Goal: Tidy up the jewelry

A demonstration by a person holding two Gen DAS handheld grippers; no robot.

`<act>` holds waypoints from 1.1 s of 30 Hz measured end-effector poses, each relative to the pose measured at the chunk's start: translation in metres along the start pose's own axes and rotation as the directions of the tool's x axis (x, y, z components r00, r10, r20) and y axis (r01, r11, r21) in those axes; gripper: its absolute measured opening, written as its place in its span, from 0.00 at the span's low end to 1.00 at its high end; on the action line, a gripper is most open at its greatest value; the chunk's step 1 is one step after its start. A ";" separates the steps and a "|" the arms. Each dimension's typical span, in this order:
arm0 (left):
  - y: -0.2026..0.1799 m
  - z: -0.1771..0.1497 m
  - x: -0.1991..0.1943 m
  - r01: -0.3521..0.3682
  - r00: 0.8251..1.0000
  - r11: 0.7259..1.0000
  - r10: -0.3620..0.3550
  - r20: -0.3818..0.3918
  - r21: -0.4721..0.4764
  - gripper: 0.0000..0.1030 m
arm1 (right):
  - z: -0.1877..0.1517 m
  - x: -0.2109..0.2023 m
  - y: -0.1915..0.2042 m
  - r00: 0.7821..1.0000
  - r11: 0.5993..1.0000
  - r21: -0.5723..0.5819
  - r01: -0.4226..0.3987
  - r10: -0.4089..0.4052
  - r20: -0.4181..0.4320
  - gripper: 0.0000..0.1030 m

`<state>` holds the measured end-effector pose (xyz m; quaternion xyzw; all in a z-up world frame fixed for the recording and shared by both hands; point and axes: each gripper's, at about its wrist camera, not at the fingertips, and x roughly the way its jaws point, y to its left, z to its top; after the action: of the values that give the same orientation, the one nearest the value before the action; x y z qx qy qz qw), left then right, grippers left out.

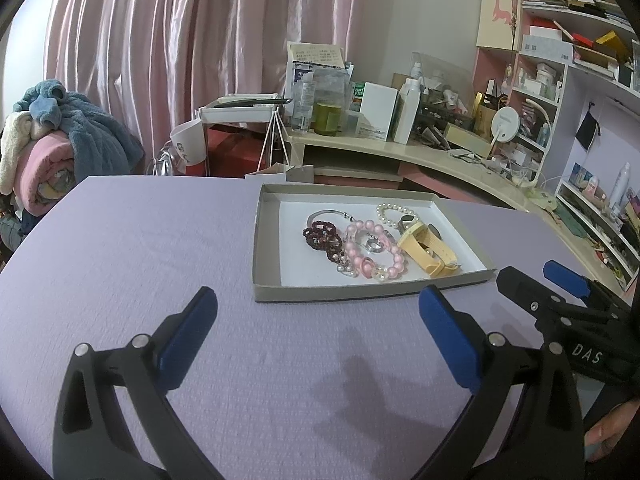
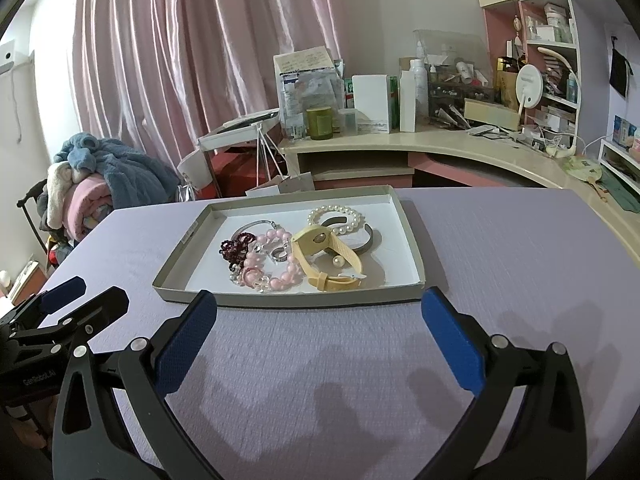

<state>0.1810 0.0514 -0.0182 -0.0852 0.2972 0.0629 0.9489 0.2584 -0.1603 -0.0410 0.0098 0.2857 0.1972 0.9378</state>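
Note:
A shallow grey cardboard tray [image 1: 267, 280] [image 2: 408, 216] lies on the lilac table. In it lie a pink bead bracelet [image 1: 374, 254] [image 2: 272, 264], a dark red bead bracelet [image 1: 322, 236] [image 2: 236, 249], a white pearl bracelet [image 1: 394, 214] [image 2: 340, 216], a yellow watch [image 1: 428, 250] [image 2: 324, 254], a silver bangle [image 1: 328, 213] [image 2: 256, 225], a dark cuff [image 2: 366, 240] and a small ring [image 1: 374, 245] [image 2: 279, 255]. My left gripper [image 1: 318, 320] is open and empty, just before the tray's near edge. My right gripper [image 2: 320, 322] is open and empty, also before the tray.
The right gripper [image 1: 540, 280] shows at the right in the left wrist view; the left gripper [image 2: 84, 296] shows at the left in the right wrist view. A cluttered desk [image 1: 360, 144] and shelves [image 1: 560, 64] stand behind. Folded blankets [image 1: 60, 144] lie far left.

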 end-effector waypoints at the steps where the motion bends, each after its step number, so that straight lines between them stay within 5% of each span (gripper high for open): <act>1: -0.001 -0.001 0.001 0.001 1.000 1.000 -0.001 0.003 0.000 0.98 | 0.000 -0.001 -0.001 1.000 1.000 0.001 0.002 -0.002 0.007 0.99; 33: -0.005 0.001 -0.018 0.046 0.994 0.999 -0.047 0.093 0.016 0.98 | 0.006 -0.023 0.000 0.992 1.000 0.022 0.020 -0.022 0.121 0.99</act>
<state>0.1674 0.0455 -0.0062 -0.0826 0.2507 0.0425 0.9636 0.2439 -0.1685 -0.0233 0.0284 0.2304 0.1835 0.9552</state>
